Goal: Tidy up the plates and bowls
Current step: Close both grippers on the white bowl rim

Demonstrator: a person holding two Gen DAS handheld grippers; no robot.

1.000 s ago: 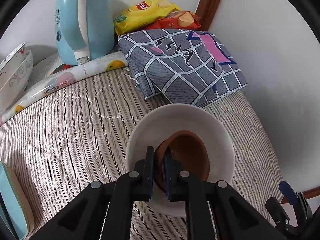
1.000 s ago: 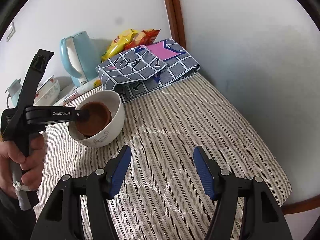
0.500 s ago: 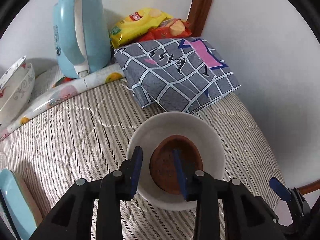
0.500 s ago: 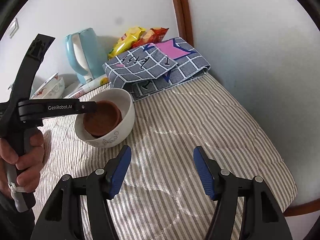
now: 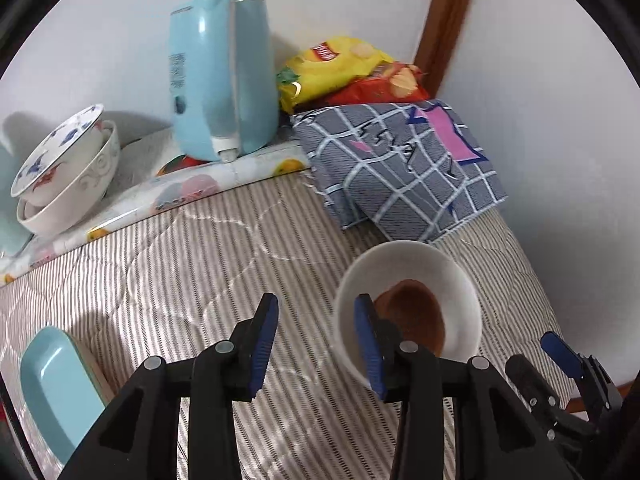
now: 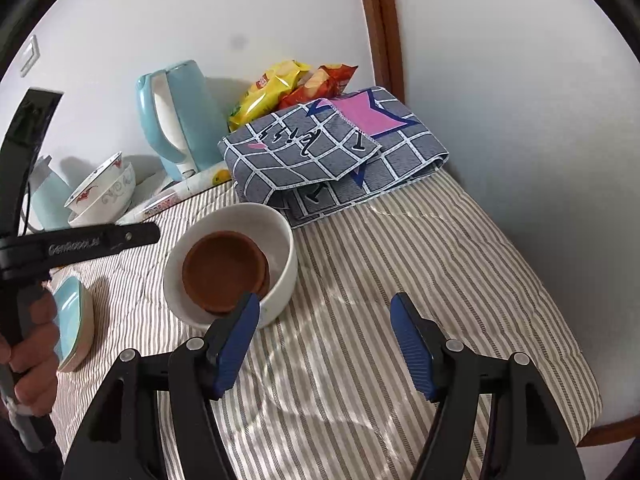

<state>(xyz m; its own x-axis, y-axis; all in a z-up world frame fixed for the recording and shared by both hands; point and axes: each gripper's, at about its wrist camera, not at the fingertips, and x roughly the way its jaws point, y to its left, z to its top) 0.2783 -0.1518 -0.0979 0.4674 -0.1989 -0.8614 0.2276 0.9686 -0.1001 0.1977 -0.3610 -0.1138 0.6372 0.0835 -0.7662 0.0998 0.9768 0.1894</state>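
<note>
We found the brown clay dish (image 6: 224,270) resting inside the white bowl (image 6: 280,280) on the striped quilt (image 6: 380,272), just before the folded checked cloth (image 6: 320,152). The left gripper (image 5: 316,344) had just been opening, its jaws apart and nothing between them, its right finger over the bowl's rim. The right gripper (image 6: 324,344) stood wide and empty beside the bowl; two stacked patterned bowls (image 5: 64,176) sat near the blue kettle (image 5: 224,76).

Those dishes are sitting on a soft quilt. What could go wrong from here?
The white bowl with the brown dish tilted inside rests on soft striped bedding, so a nudge from the open left gripper might tip it. The stacked patterned bowls lean and could slide.
</note>
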